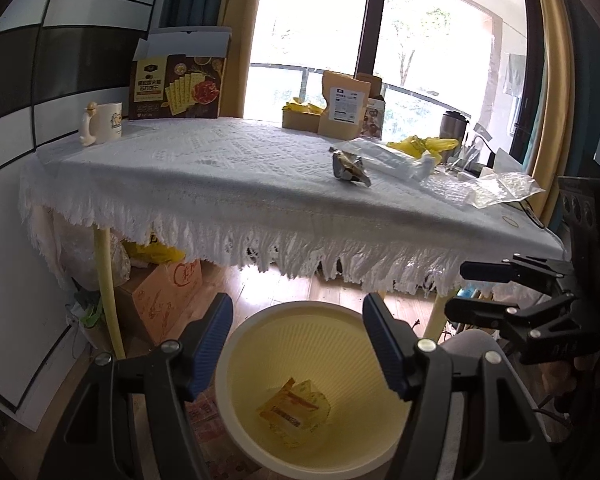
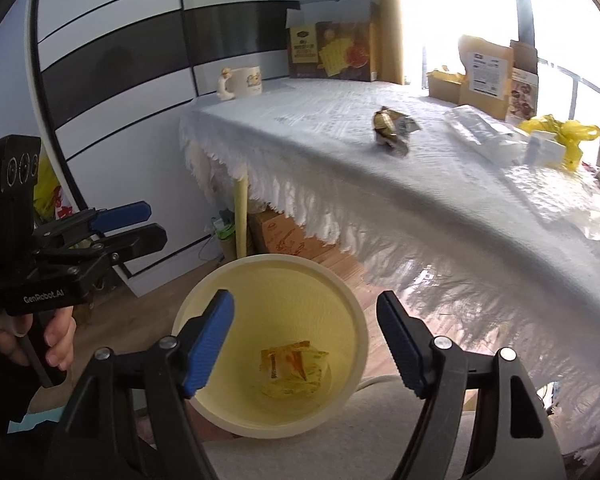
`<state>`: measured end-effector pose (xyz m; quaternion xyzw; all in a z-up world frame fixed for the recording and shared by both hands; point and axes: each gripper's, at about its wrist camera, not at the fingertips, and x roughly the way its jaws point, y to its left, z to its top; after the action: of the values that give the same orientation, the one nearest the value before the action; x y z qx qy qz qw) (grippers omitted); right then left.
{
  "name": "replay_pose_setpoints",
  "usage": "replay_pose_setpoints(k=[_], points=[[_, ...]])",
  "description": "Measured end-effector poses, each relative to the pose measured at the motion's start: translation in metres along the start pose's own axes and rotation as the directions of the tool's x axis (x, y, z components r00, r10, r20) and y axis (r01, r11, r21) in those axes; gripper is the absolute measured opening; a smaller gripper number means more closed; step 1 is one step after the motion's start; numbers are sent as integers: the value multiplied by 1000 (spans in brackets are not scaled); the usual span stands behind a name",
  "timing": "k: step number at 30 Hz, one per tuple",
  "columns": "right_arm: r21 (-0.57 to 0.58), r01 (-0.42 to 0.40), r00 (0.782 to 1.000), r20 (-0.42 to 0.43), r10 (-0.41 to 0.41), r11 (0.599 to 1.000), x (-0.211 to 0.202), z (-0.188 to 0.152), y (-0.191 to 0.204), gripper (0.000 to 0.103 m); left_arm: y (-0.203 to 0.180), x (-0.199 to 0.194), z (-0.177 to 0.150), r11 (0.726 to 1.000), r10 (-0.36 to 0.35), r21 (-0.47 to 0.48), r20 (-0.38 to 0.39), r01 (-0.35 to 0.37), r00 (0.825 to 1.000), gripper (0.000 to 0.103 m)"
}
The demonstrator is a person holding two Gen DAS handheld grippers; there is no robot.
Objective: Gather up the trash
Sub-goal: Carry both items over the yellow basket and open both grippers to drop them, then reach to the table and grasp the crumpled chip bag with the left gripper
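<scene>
Lying at the bottom of the pale yellow bin (image 2: 204, 392), low in the frame, is a yellow wrapper (image 2: 292, 372).

Both the left gripper (image 1: 298, 344) and the right gripper (image 2: 305, 340) hover over the bin's mouth with jaws spread and nothing between them. 1 crumpled dark-and-gold wrapper (image 1: 350, 168) sits right of centre on the white fringed tablecloth (image 1: 220, 184); a mug (image 1: 108, 120) and a cracker box (image 1: 178, 84) stand upper left.

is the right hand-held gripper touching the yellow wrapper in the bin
Apart. The right wrist view shows the right hand-held gripper open and empty above the bin, while the yellow wrapper lies loose at its bottom.
</scene>
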<state>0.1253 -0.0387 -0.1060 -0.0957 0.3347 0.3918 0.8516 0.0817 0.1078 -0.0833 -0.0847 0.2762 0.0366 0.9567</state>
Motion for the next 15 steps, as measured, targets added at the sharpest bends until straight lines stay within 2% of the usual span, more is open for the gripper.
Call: replay_pose_setpoints(k=[15], points=[[77,74,996,40,-78,994,-34,0,-50,72,-42,18,24,996,-31,83,35,28,999,68]])
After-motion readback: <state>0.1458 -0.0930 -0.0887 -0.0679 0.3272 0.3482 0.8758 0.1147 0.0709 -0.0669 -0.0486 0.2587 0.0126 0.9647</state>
